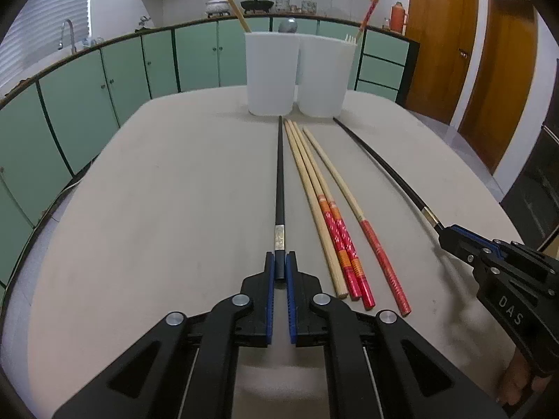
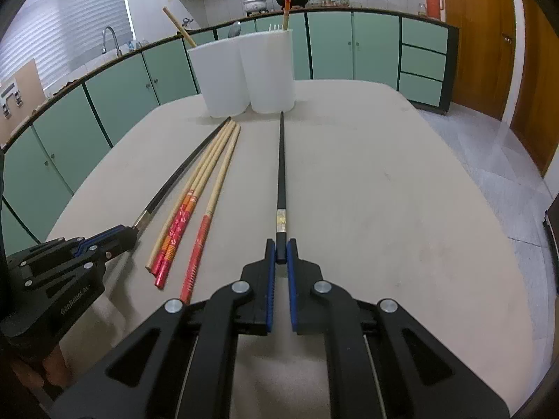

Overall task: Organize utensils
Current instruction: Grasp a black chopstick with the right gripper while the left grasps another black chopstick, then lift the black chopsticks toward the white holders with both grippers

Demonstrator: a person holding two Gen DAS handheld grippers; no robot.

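Left wrist view: left claw [image 1: 280, 272] is clamped on the thick end of a long black chopstick w/ a silver band [image 1: 279, 181], blue pads pressing both sides. Stick lies flat on the beige worktop [image 1: 157, 192], its tip reaching almost to the left of two tall white plastic holders [image 1: 271, 73]. Just right of that stick, also pointing at the holders: one plain wooden chopstick [image 1: 312, 206], two wooden chopsticks w/ red-orange patterned ends [image 1: 335, 223] lying tight together, then a single wooden chopstick w/ a red end [image 1: 363, 220] slightly apart. Farther right, right claw [image 1: 450, 237] grips the end of a second black chopstick [image 1: 380, 167], whose tip is near the right white holder [image 1: 325, 76]. One wooden stick stands in the left holder; a red stick and a white fork stand in the right one.

Right wrist view: right claw [image 2: 281, 253] is closed on the second black chopstick [image 2: 280, 167], tip just short of the holders [image 2: 244, 73]. Left of it, the loose wooden and red-ended sticks [image 2: 195, 202] fan toward the holders; beyond them, left claw [image 2: 122, 234] pinches the first black stick [image 2: 181, 174].
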